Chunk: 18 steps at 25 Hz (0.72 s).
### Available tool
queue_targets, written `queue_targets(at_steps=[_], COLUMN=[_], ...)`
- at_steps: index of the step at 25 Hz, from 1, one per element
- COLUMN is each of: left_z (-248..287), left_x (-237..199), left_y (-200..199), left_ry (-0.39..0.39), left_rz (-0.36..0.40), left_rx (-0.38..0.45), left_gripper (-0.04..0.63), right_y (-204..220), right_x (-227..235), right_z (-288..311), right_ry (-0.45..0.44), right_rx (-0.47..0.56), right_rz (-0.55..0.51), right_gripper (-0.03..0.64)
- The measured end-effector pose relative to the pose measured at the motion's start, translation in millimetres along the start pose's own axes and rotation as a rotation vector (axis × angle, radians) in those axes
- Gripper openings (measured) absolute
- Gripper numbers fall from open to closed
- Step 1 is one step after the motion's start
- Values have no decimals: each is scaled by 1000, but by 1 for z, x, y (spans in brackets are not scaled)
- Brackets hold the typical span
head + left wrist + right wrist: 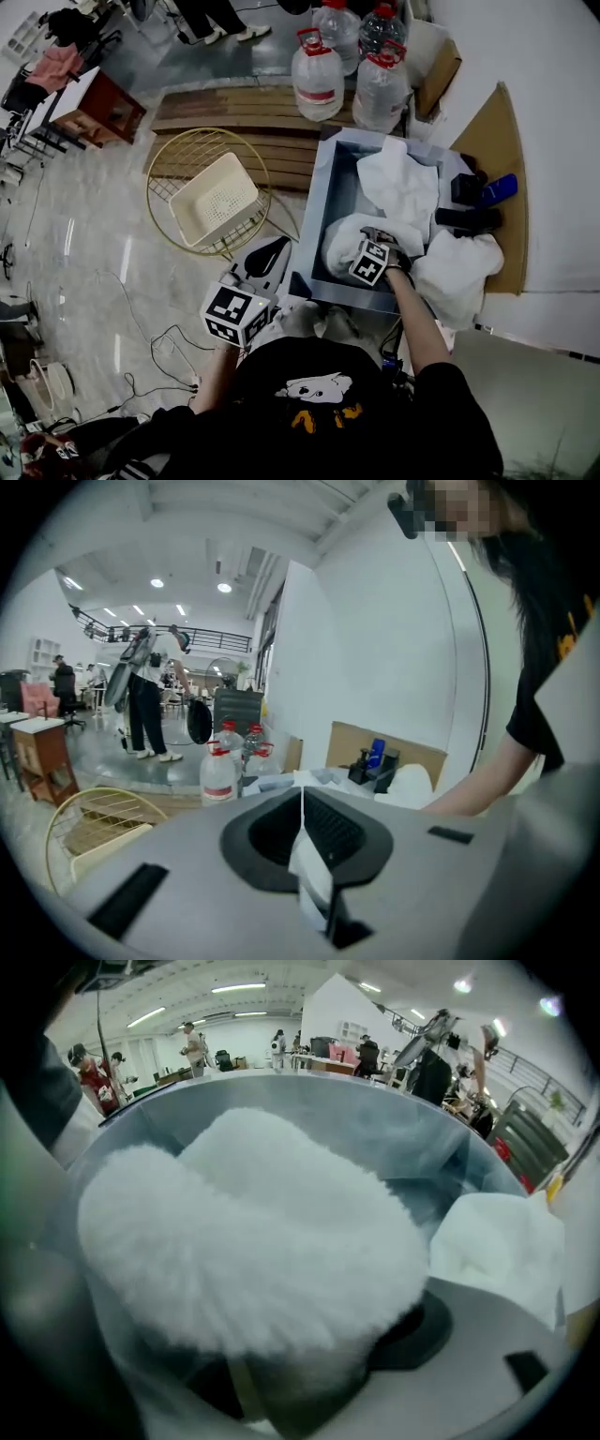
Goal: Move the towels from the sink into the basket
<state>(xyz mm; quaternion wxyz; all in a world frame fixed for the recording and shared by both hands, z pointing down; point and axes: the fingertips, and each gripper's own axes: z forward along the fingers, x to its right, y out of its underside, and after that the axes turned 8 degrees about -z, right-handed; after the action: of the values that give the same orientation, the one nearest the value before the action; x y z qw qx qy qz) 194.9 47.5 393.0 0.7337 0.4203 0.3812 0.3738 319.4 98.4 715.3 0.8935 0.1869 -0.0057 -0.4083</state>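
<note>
my right gripper (pixel 373 251): jaws spread, fluffy towel (pixel 253 1241) straight below, sink (pixel 324 178) near edge. left gripper (pixel 267 258): jaws pressed together, empty, farther off.

Four clear plastic water jugs with red caps (pixel 317 80) stand at top centre by a slatted wooden platform (pixel 225 108). A flat brown cardboard sheet (pixel 502 141) lies at right, and a reddish-brown wooden cabinet (pixel 98 108) stands at upper left.
</note>
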Motion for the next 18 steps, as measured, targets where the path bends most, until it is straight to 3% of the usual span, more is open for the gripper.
queue_targets(at_steps=[1, 3, 7, 18], left_z=[-4, -10, -12, -14], left_x=[-4, -9, -6, 7], left_y=[1, 2, 4, 3], left_ry=[-24, -60, -87, -91], left_rz=[-13, -36, -43, -49], left_rx=[4, 15, 28, 48], left_gripper=[11, 11, 11, 12], right_y=[-1, -2, -9, -58], right_x=[2, 5, 11, 41], right_z=[1, -1, -19, -160], right_ry=[29, 69, 82, 298], right_rx=[18, 49, 85, 435], right_rz=[13, 53, 119, 291], right_gripper=[412, 308, 184, 149])
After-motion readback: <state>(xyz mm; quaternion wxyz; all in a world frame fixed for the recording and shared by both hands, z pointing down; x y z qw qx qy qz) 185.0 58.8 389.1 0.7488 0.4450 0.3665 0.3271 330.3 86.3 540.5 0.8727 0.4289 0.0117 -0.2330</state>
